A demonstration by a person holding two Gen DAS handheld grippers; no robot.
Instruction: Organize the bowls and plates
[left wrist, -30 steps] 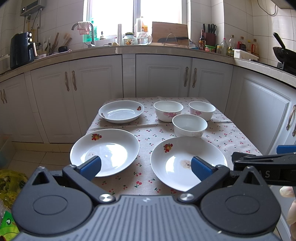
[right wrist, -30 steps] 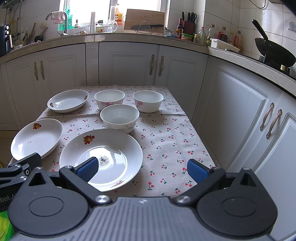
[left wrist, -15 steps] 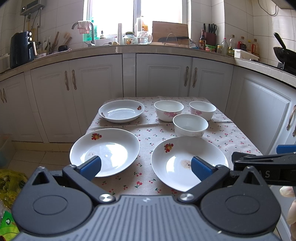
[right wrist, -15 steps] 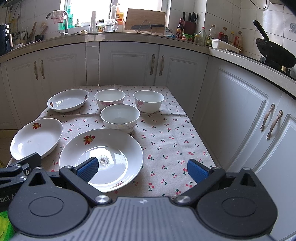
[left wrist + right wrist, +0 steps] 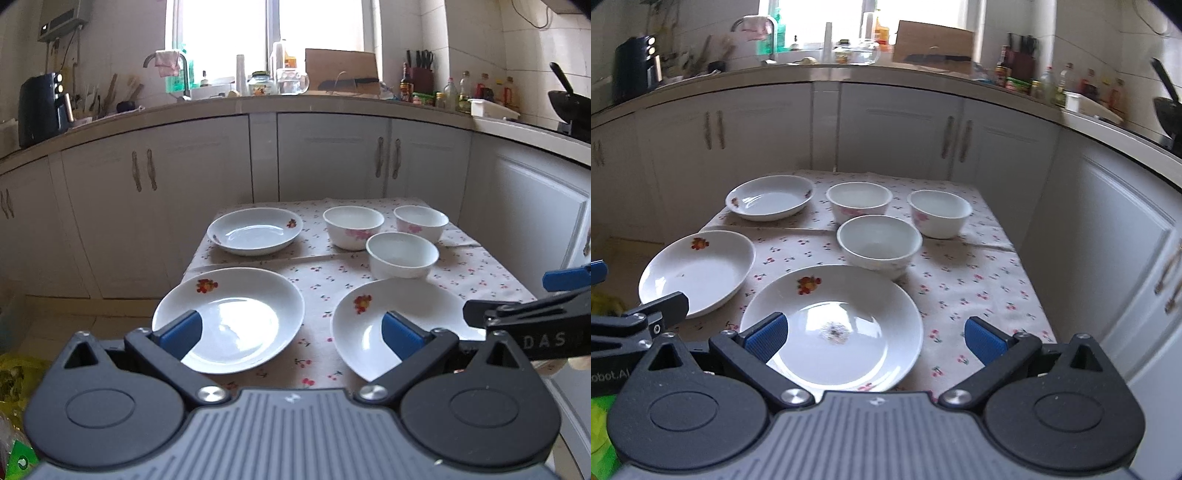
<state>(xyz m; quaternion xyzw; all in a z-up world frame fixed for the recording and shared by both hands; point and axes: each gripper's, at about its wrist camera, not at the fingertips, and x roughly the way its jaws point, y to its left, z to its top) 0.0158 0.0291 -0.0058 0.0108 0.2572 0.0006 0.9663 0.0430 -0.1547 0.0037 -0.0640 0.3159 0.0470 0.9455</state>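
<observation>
Three white plates and three white bowls lie on a cherry-print tablecloth (image 5: 325,291). The near left plate (image 5: 236,306) and the near right plate (image 5: 373,314) lie in front; the far plate (image 5: 255,230) lies behind. The bowls (image 5: 402,254) cluster at the back right. My left gripper (image 5: 291,332) is open and empty, just short of the near left plate. My right gripper (image 5: 873,334) is open and empty, over the near edge of the near right plate (image 5: 831,325). The bowls (image 5: 879,245) stand behind that plate.
White kitchen cabinets (image 5: 332,158) ring the table on three sides. The counter holds a black appliance (image 5: 42,107), bottles and a knife block (image 5: 419,77). A wok (image 5: 569,103) sits at the far right. A yellow bag (image 5: 11,373) lies on the floor at the left.
Both grippers have moved forward toward the table. The right gripper has also swung left, so the plates and bowls sit more central in its view. Nothing on the table has moved.
</observation>
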